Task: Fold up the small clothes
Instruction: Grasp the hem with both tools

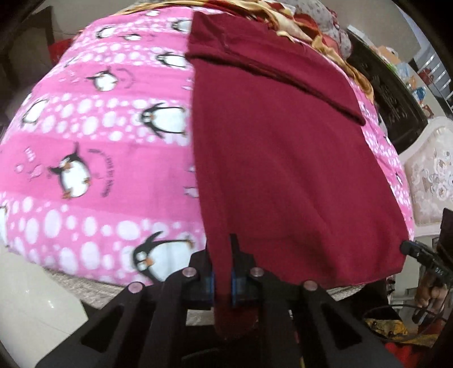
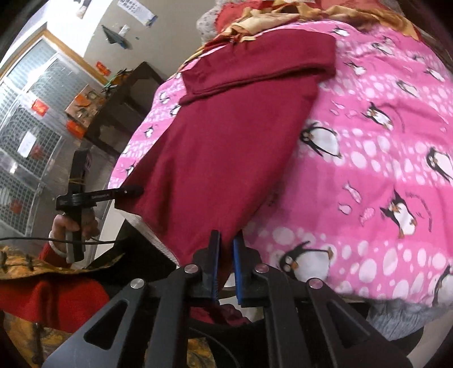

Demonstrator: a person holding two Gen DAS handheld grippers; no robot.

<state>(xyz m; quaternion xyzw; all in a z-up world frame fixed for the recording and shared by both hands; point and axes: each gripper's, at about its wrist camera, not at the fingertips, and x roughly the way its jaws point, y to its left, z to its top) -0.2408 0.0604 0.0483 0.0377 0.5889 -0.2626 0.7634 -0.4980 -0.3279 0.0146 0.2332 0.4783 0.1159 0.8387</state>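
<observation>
A maroon shirt (image 1: 283, 158) lies flat on a pink penguin blanket (image 1: 99, 141), with a sleeve folded across its far end. My left gripper (image 1: 222, 246) is shut on the shirt's near hem at its left corner; the cloth hangs down between the fingers. In the right wrist view the same shirt (image 2: 226, 141) runs away from me, and my right gripper (image 2: 226, 236) is shut on its near corner, with a thick fold of cloth between the blue pads. Each view shows the other gripper at the opposite near corner: the right gripper (image 1: 410, 249) and the left gripper (image 2: 124, 192), held by a hand.
A heap of gold and red cloth (image 1: 283, 19) lies past the shirt's far end. A dark table (image 2: 124, 104) and a grilled window (image 2: 28, 121) stand beyond the bed's side. A white flowered panel (image 1: 430, 175) is at the right. A red sleeve (image 2: 56, 297) is close by.
</observation>
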